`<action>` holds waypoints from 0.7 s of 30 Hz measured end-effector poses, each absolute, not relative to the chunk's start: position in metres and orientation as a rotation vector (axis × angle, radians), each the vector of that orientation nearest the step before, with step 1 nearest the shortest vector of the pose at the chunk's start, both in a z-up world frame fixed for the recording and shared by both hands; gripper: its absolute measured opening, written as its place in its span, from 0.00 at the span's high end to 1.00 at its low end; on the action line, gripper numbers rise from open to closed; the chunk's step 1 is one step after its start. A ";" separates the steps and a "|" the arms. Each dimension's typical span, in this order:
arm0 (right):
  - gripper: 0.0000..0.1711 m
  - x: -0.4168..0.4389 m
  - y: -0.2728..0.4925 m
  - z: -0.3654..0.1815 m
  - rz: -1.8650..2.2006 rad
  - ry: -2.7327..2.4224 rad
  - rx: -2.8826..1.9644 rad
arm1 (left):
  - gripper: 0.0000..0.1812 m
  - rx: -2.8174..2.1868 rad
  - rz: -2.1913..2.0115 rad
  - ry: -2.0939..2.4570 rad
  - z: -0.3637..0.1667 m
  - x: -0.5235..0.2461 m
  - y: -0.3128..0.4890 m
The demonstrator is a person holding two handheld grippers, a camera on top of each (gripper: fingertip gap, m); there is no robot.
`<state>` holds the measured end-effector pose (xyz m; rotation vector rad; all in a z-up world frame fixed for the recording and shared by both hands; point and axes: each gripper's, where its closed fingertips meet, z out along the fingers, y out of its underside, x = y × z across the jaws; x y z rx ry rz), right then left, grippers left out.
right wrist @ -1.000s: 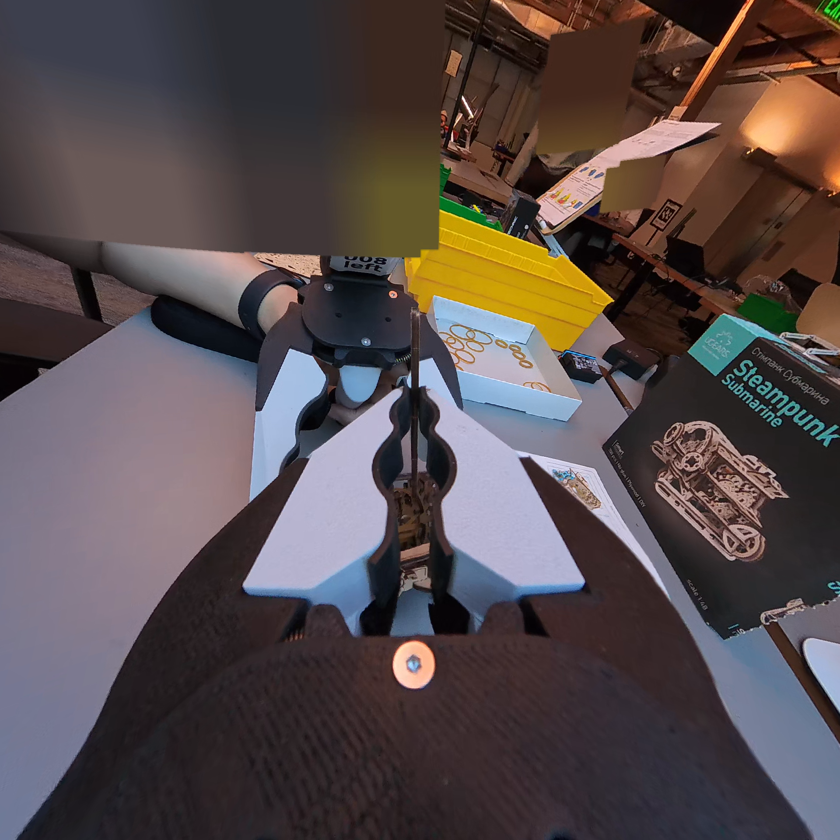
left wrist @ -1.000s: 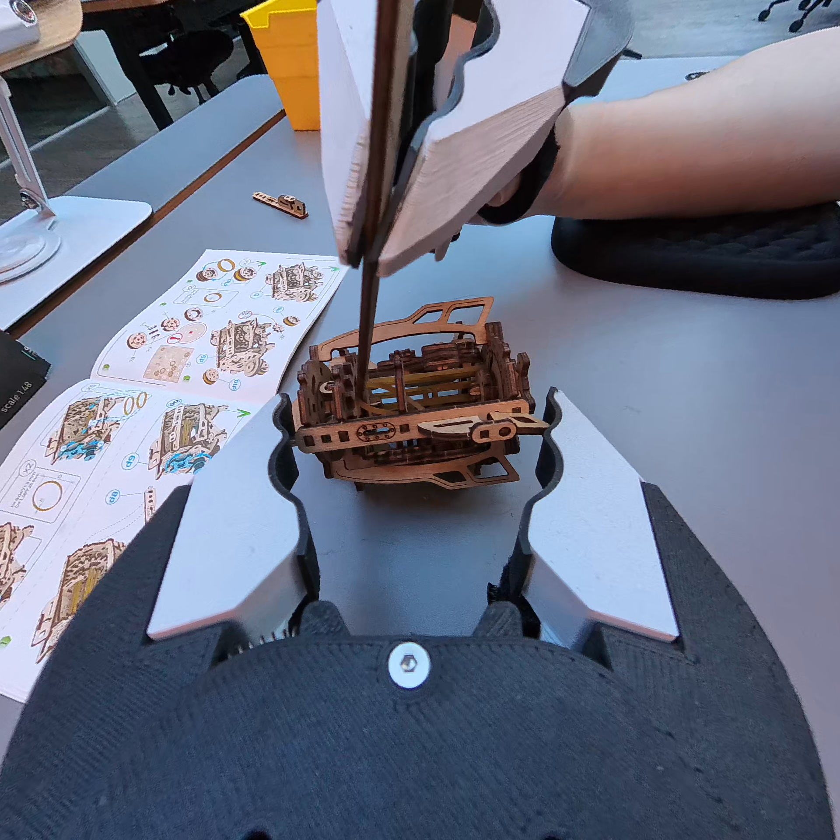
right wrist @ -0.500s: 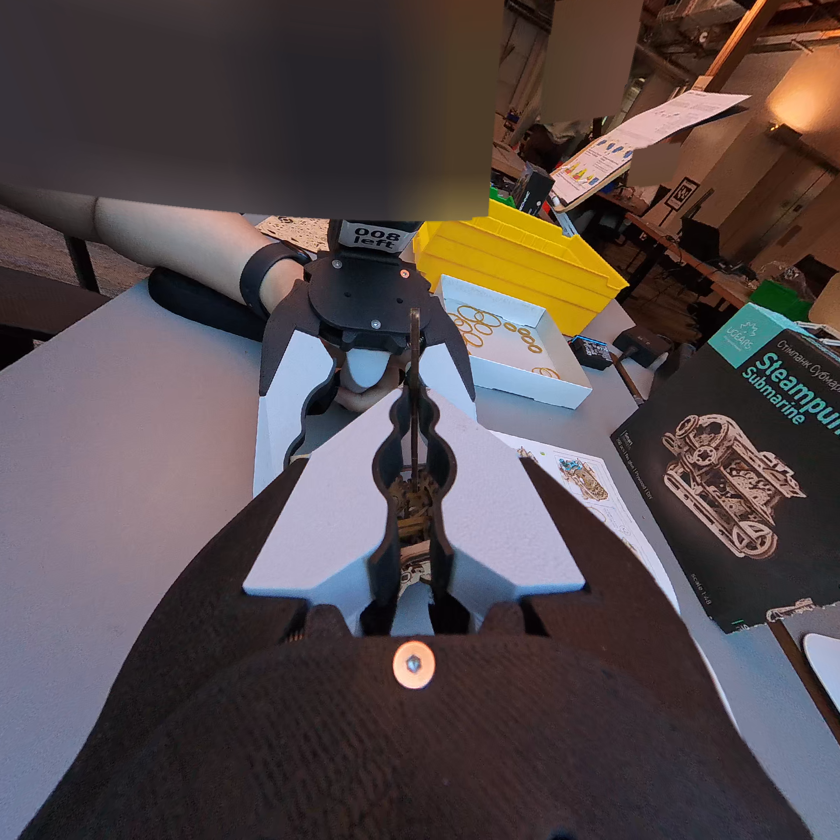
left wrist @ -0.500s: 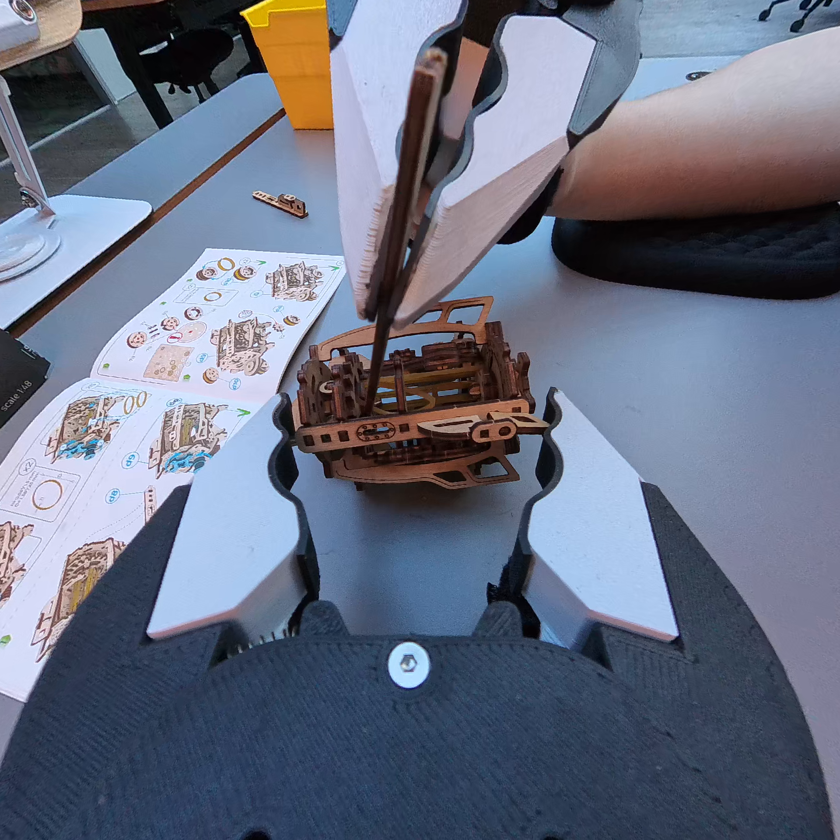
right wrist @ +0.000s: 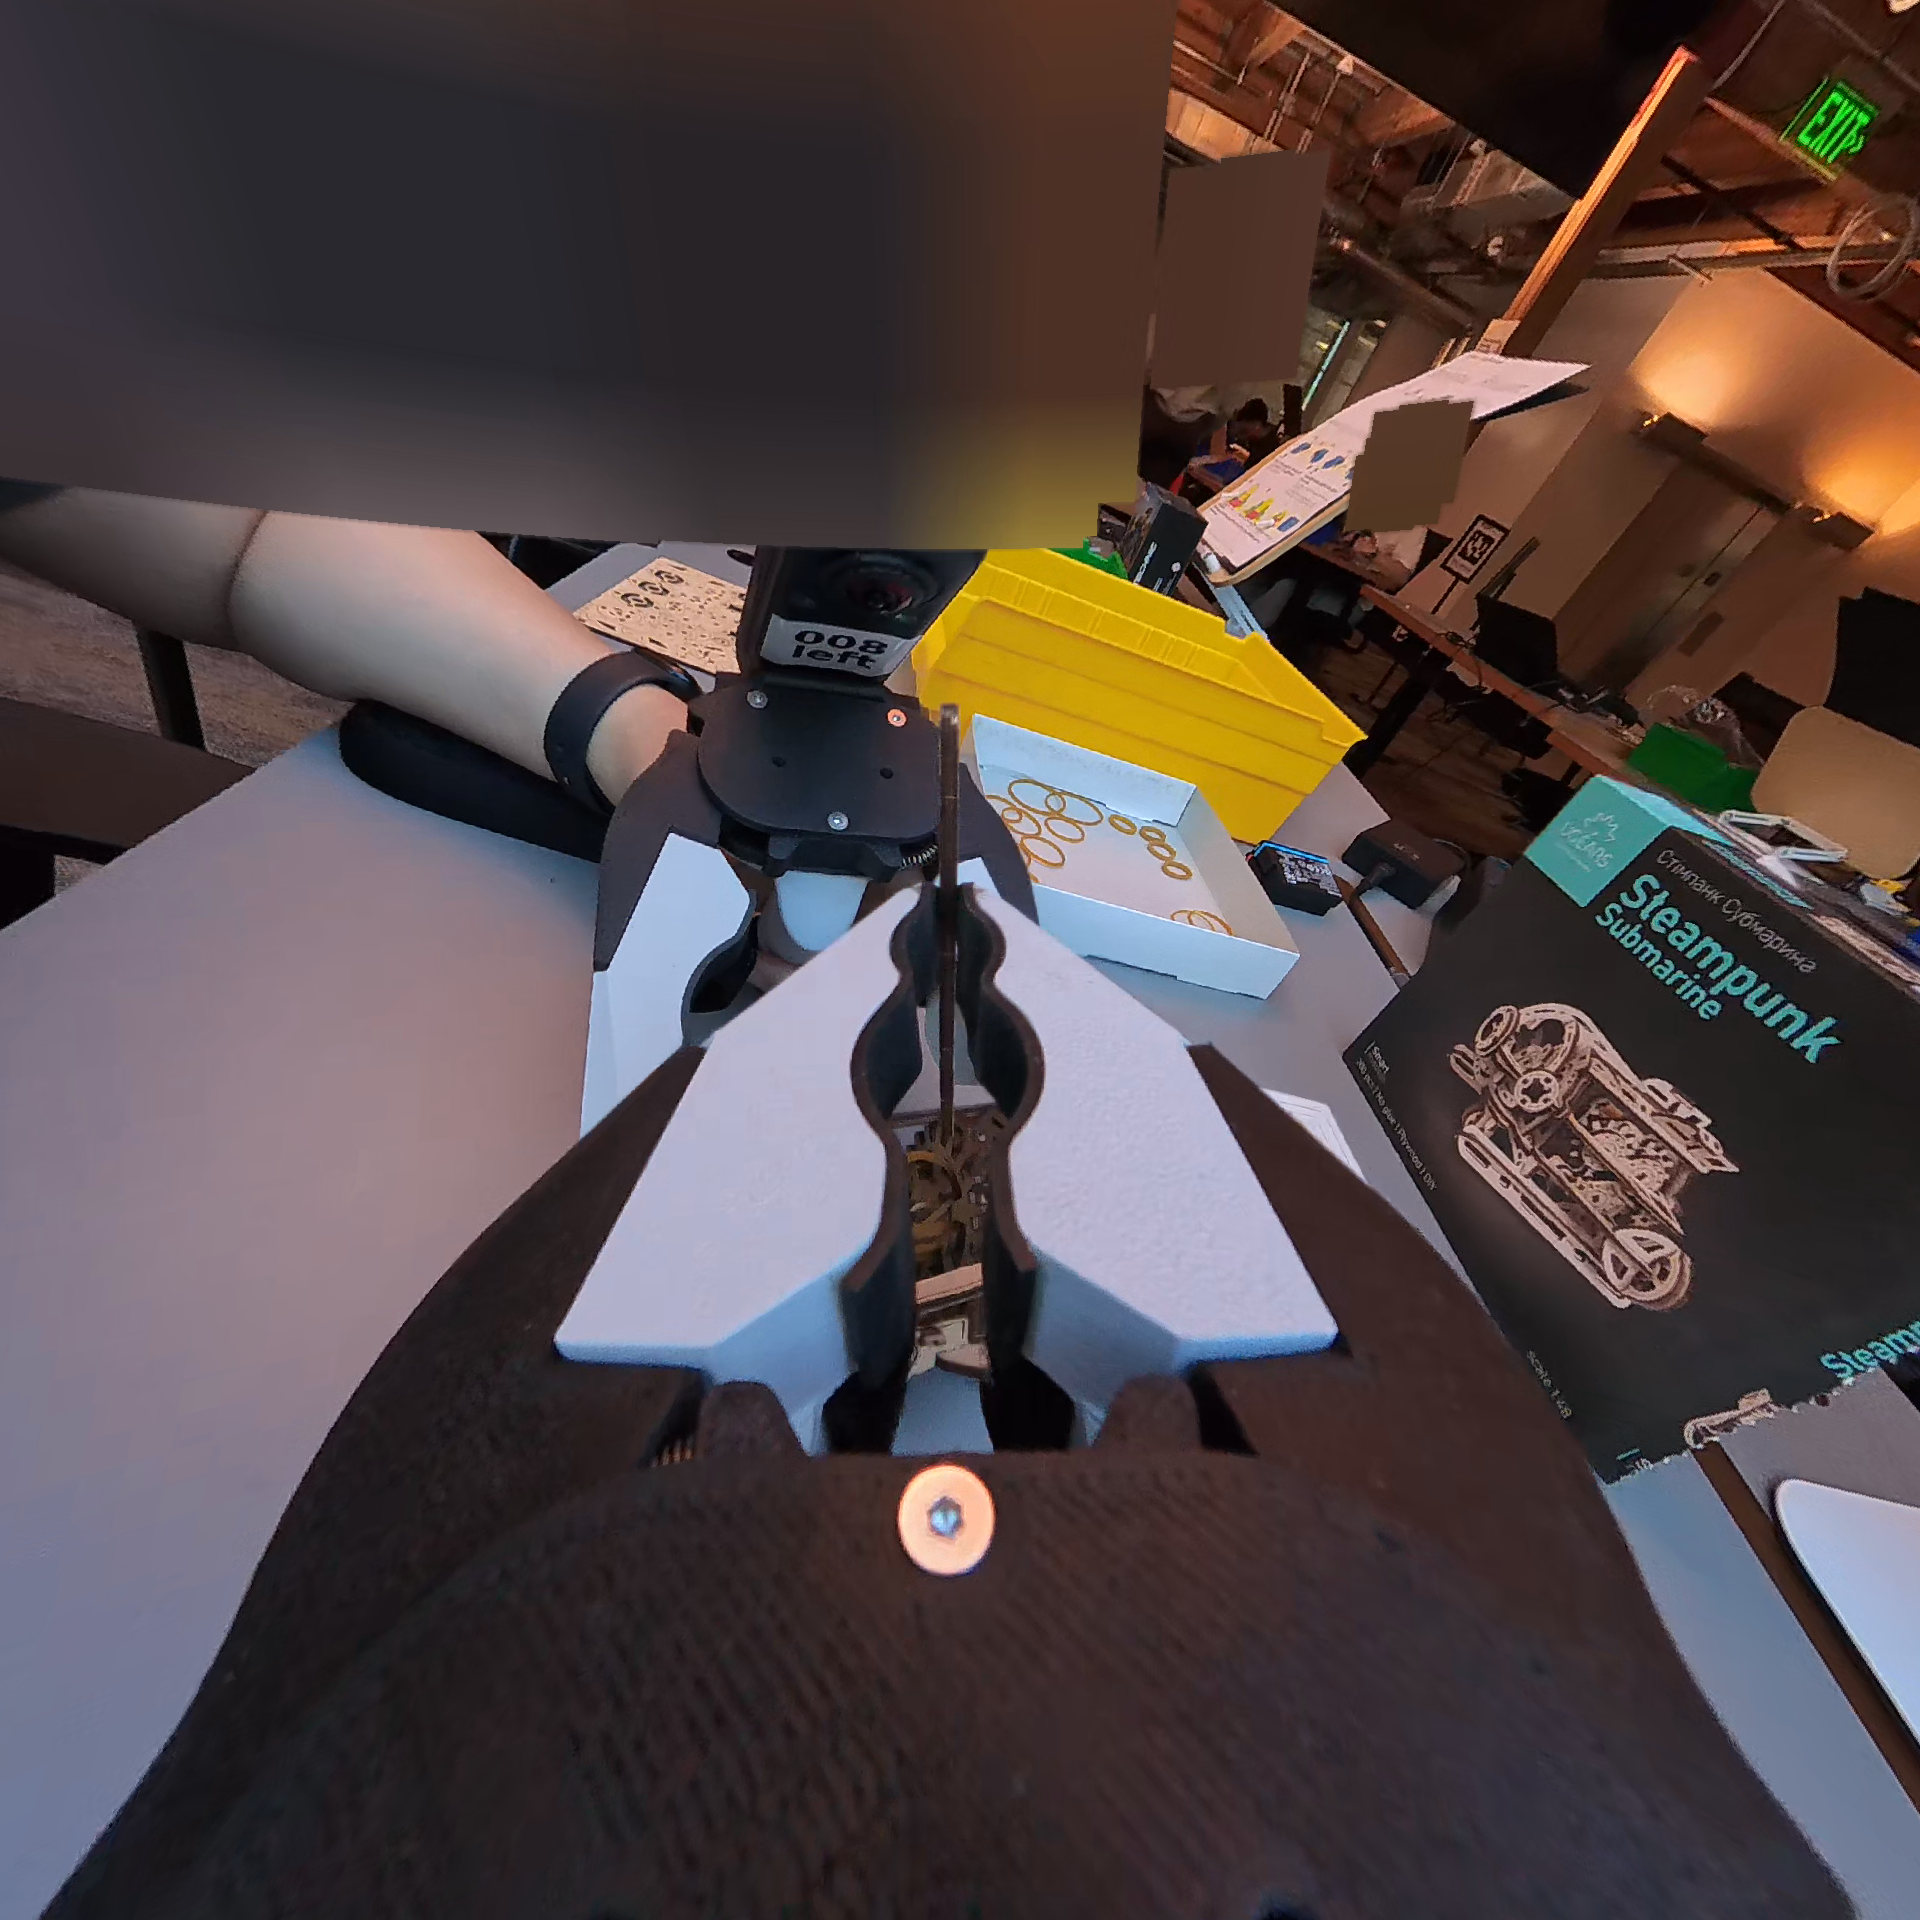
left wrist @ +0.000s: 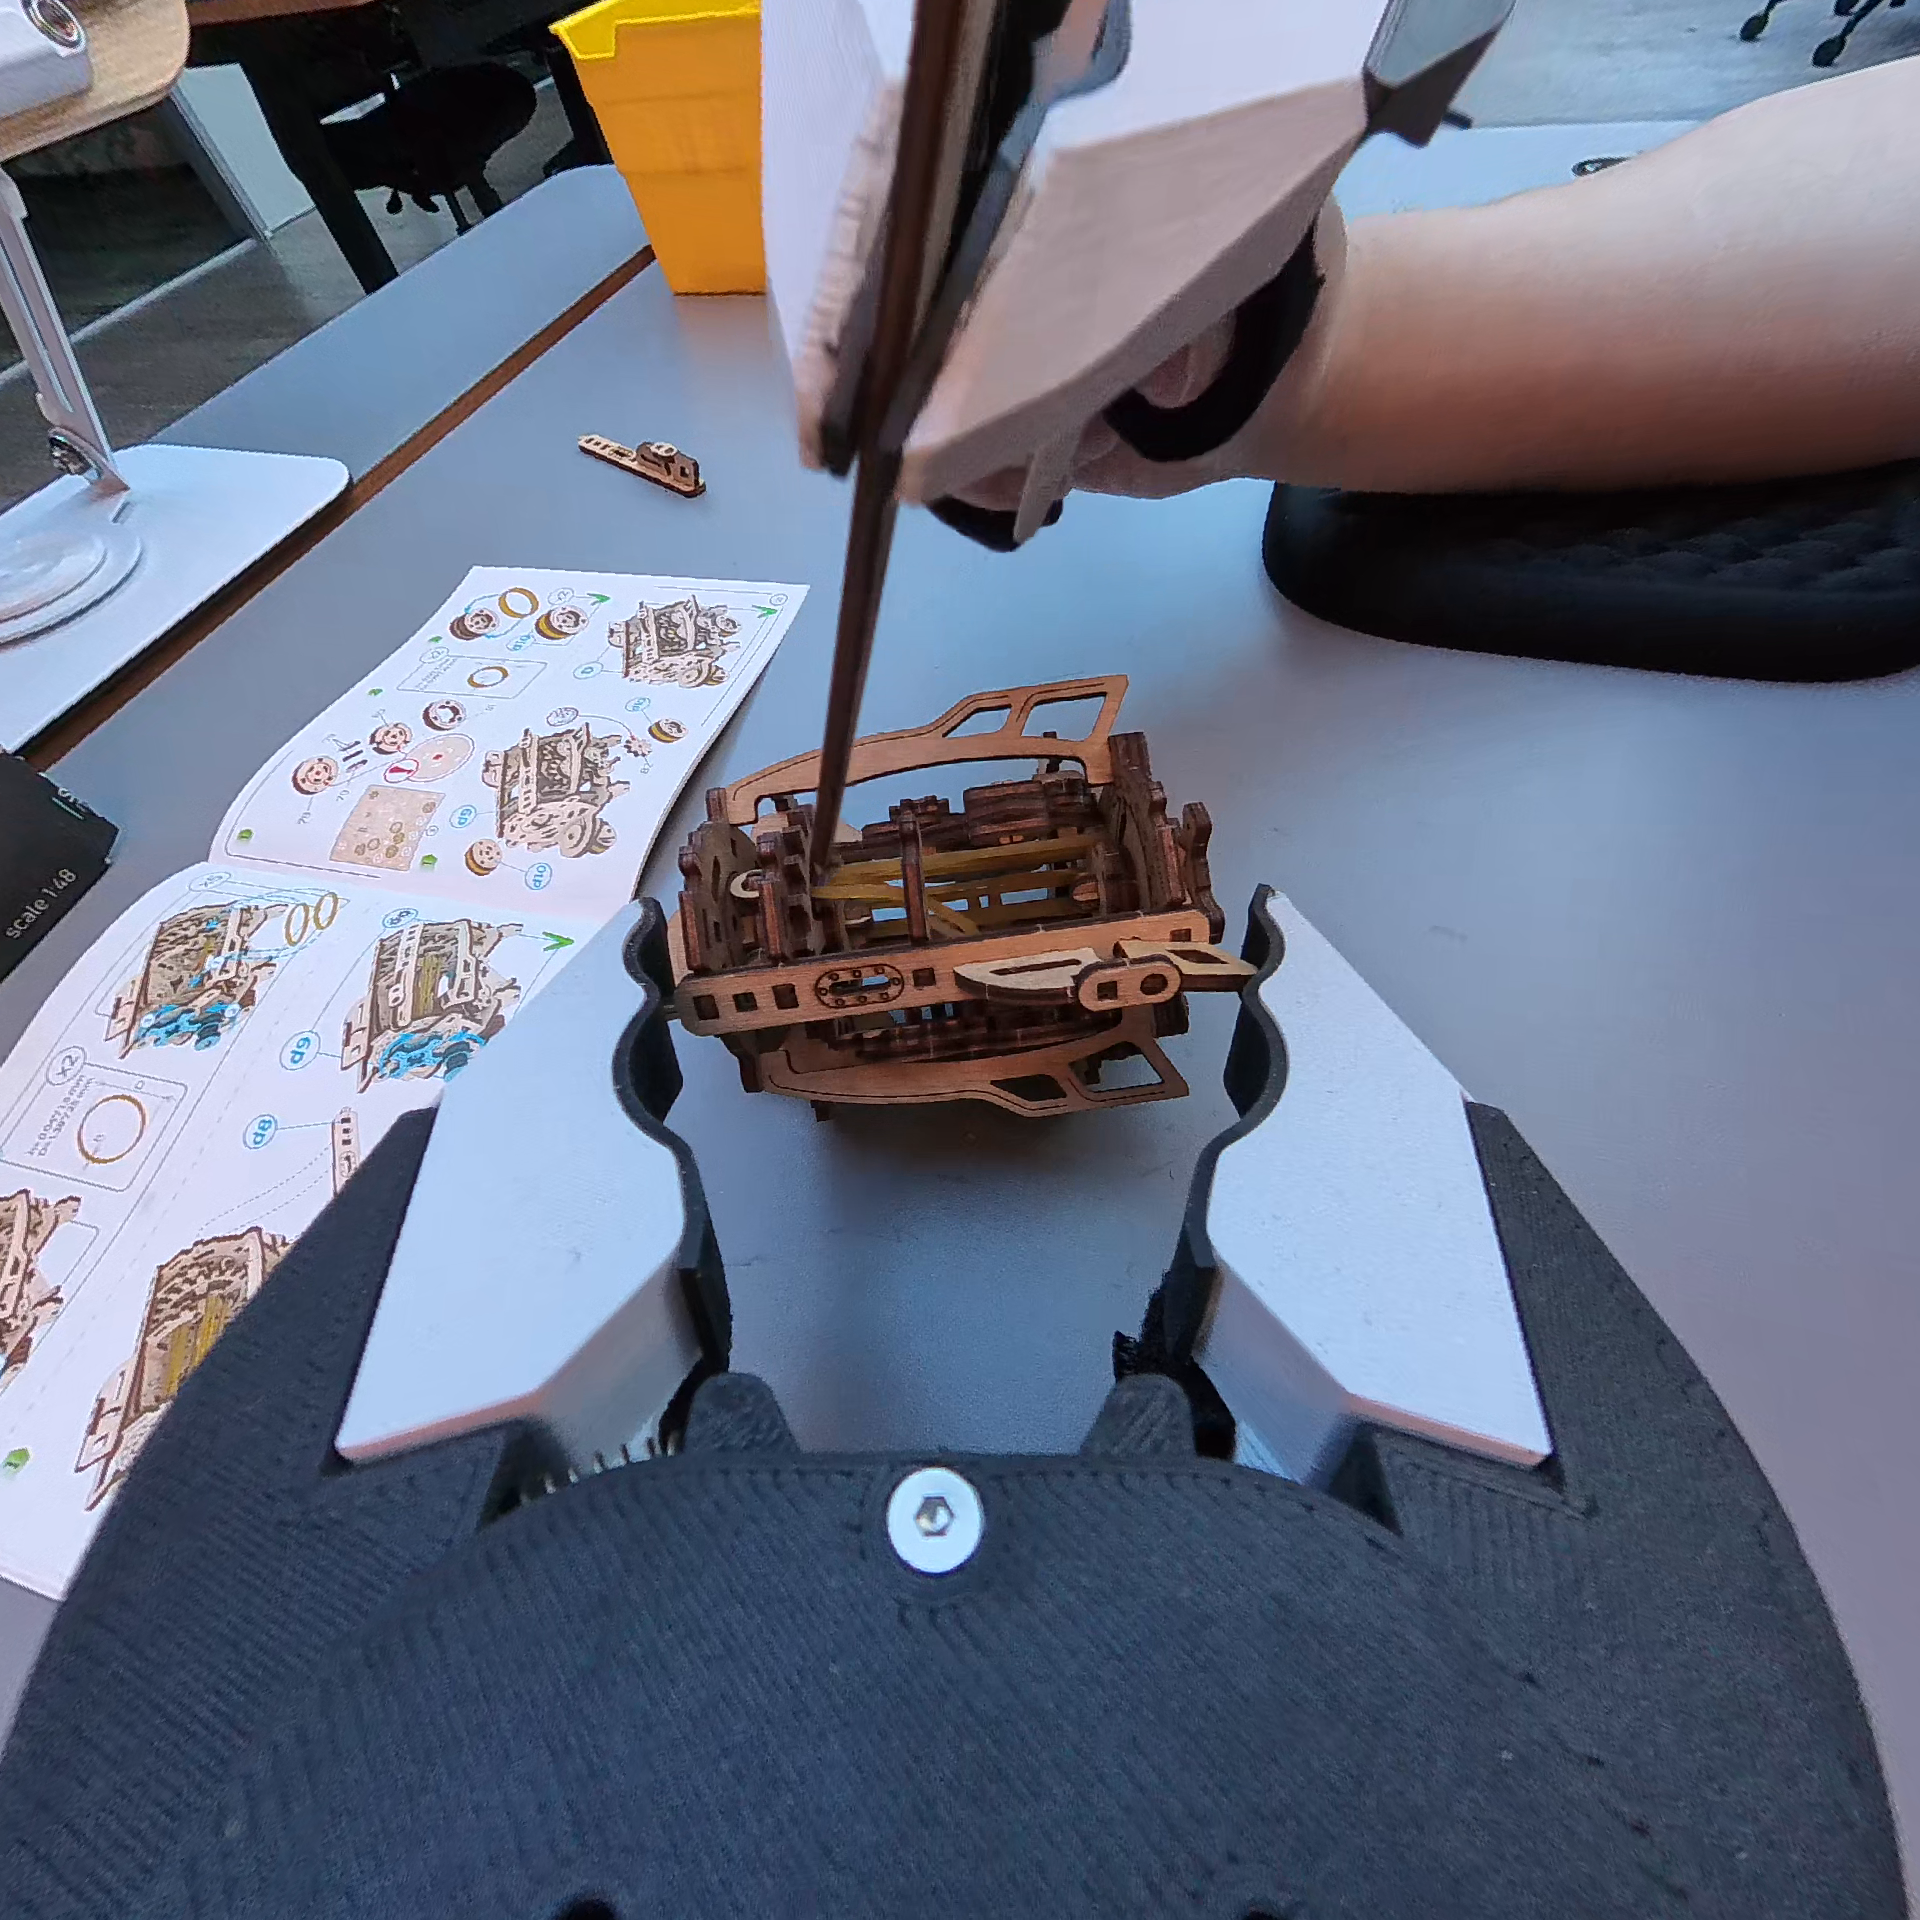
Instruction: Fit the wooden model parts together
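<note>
A half-built wooden model [left wrist: 940, 935] with yellow rubber bands inside stands on the grey table [left wrist: 1558, 935]. My left gripper [left wrist: 945, 956] is open, its fingers on either side of the model's near end, not closed on it. My right gripper [left wrist: 883, 457] comes down from above and is shut on a thin flat wooden stick [left wrist: 862, 644]. The stick's lower tip is inside the model's left end. In the right wrist view the stick [right wrist: 948, 935] stands edge-on between the shut fingers, with the model [right wrist: 940, 1195] seen through the gap below.
An open instruction booklet [left wrist: 312, 935] lies left of the model. A small wooden part [left wrist: 644, 462] lies farther back. A yellow bin [right wrist: 1122, 675], a white tray of rubber bands [right wrist: 1132, 862], the kit box [right wrist: 1662, 1091] and a black wrist pad [left wrist: 1590, 582] stand around. There is about 9 centimeters between the tips of the two grippers.
My right gripper has tilted and shifted a little, and the stick's tip has moved within the model's left end. My left gripper and the model have stayed in place.
</note>
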<state>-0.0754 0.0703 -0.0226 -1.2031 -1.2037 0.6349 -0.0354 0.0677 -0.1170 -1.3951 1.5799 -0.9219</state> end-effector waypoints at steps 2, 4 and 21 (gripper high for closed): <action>1.00 -0.073 0.071 -0.022 0.635 -1.199 -1.206 | 0.41 -1.396 -0.922 1.580 -0.117 -0.035 0.068; 1.00 -0.073 0.071 -0.024 0.629 -1.207 -1.208 | 0.41 -1.396 -0.923 1.579 -0.117 -0.035 0.068; 1.00 -0.080 0.069 -0.036 0.566 -1.279 -1.196 | 0.41 -1.396 -0.919 1.579 -0.117 -0.036 0.068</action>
